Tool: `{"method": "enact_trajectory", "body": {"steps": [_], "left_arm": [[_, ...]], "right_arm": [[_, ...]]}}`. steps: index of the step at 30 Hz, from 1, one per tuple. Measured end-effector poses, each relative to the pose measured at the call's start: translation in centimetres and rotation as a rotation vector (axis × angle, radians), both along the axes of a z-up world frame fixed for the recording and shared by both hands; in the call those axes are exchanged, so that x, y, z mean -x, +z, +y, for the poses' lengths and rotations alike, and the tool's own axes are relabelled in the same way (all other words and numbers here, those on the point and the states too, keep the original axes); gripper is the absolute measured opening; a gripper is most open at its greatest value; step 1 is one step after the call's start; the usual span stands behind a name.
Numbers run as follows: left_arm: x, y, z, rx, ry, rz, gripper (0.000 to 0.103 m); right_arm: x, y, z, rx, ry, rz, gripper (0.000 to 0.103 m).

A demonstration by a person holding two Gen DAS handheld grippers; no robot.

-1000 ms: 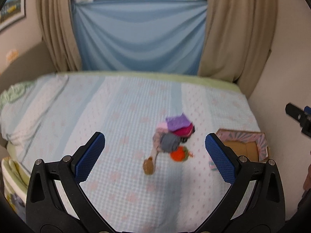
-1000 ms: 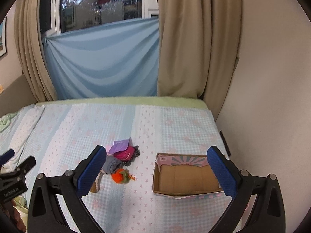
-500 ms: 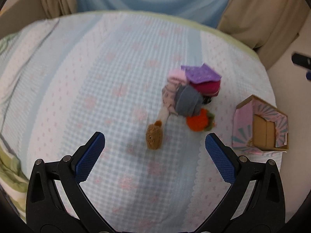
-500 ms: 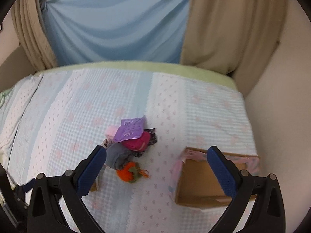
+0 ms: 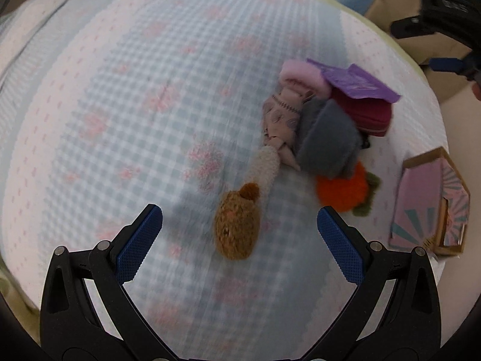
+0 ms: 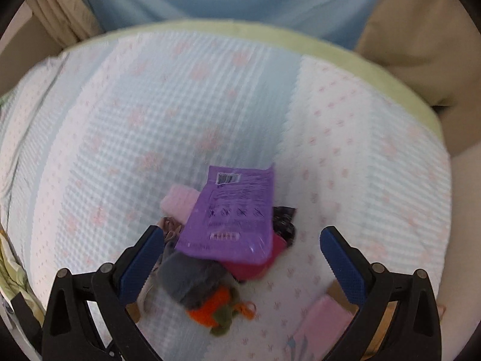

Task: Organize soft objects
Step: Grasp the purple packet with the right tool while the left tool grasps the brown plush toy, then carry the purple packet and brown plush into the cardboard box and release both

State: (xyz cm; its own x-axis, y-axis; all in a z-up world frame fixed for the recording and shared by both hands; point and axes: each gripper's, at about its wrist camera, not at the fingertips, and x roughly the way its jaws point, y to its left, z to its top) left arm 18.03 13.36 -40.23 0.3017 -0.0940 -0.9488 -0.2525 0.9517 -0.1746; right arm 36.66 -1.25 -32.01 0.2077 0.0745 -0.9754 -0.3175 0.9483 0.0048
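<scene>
A pile of soft things lies on the bed: a brown knitted toy (image 5: 237, 228), an orange knitted pumpkin (image 5: 342, 189), a grey plush (image 5: 327, 141), a patterned sock (image 5: 279, 117), a pink fluffy piece (image 5: 300, 73), a magenta pouch (image 5: 365, 109) and a purple packet (image 5: 357, 82). My left gripper (image 5: 240, 231) is open, above the brown toy, which sits between its fingers. My right gripper (image 6: 242, 255) is open above the purple packet (image 6: 231, 216), grey plush (image 6: 189, 276) and pumpkin (image 6: 210, 307).
A cardboard box with pink patterned flaps (image 5: 433, 207) stands at the bed's right edge, right of the pile; its corner shows in the right wrist view (image 6: 321, 322). The checked bedspread (image 5: 135, 105) stretches left and back. Curtains (image 6: 421, 30) hang behind the bed.
Both grippers have moved forward and down toward the pile. The left one now frames the brown toy; the right one now hovers over the purple packet. Both stay open.
</scene>
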Motion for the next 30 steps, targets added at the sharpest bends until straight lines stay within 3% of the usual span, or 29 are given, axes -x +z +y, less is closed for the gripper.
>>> {"method": "enact_trajectory", "body": {"steps": [6, 12, 17, 21, 24, 26, 30], "left_arm": [[-1.1, -3.9, -0.6, 0.011, 0.008, 0.025, 0.097], [-1.8, -6.3, -1.6, 0.007, -0.008, 0.045, 0.088], [-1.9, -7.5, -2.5, -0.001, -0.027, 0.069, 0.067], [-1.8, -7.8, -3.7, -0.086, -0.066, 0.074, 0.040], [-1.9, -7.6, -3.8, -0.096, -0.075, 0.068, 0.036], [-2.2, -7.4, -3.7, -0.094, -0.074, 0.061, 0.035], [-2.4, -6.8, -3.5, -0.095, -0.081, 0.050, 0.033]], "right_arm": [[-3.6, -6.8, 1.6, 0.047, 0.047, 0.122, 0.103], [-5.0, -10.9, 1.9, 0.086, 0.070, 0.194, 0.103], [-5.1, -12.9, 0.9, 0.046, 0.046, 0.263, 0.082], [-5.1, -13.1, 0.2, 0.000, 0.043, 0.274, 0.063], [-4.4, -12.3, 0.6, 0.011, 0.078, 0.246, 0.056], [-3.8, -11.7, 1.0, -0.010, 0.093, 0.239, 0.043], [-3.2, -10.6, 1.1, -0.017, 0.106, 0.203, 0.037]]}}
